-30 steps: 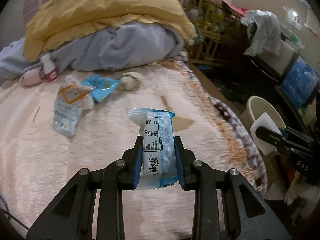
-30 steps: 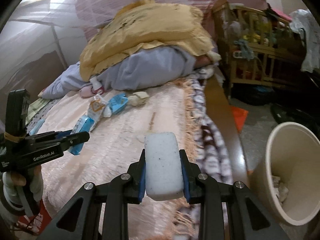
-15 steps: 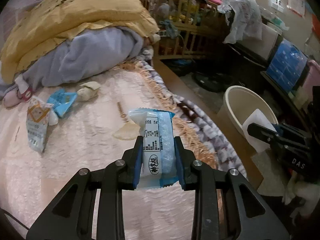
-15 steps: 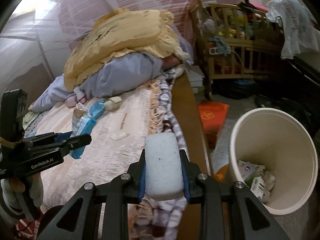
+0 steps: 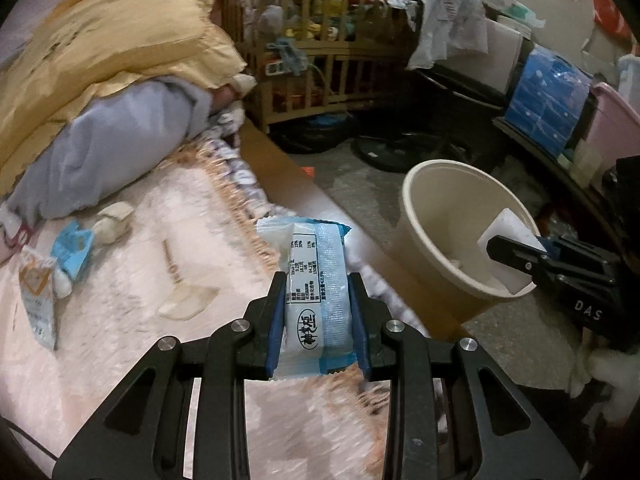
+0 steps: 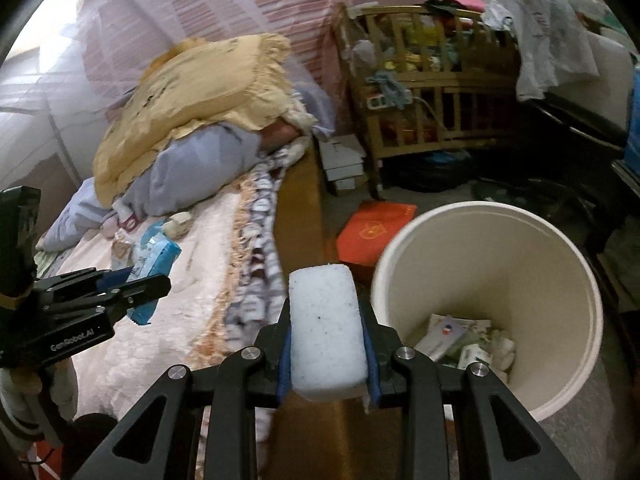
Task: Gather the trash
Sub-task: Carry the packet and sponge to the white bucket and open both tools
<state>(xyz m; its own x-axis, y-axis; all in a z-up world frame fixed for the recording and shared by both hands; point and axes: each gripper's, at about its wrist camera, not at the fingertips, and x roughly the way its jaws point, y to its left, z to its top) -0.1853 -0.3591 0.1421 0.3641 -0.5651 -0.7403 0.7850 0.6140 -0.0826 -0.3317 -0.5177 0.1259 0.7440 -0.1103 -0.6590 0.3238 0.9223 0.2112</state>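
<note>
My left tool (image 5: 317,322) grips a pale blue, black-printed wrapper (image 5: 314,280) over the bed's (image 5: 120,320) fringed edge; my right tool (image 6: 327,344) clenches a speckled white block (image 6: 326,328) beside the cream bin (image 6: 560,264).

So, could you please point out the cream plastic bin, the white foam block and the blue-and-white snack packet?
cream plastic bin (image 6: 592,292), right wrist view, right rim
white foam block (image 6: 326,328), right wrist view, front face
blue-and-white snack packet (image 5: 316,280), left wrist view, printed label

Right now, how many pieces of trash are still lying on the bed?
4, maybe more hidden: orange-and-white packet and blue wrapper at far left, crumpled beige wad beside them, flat beige scrap nearer the left gripper.
</note>
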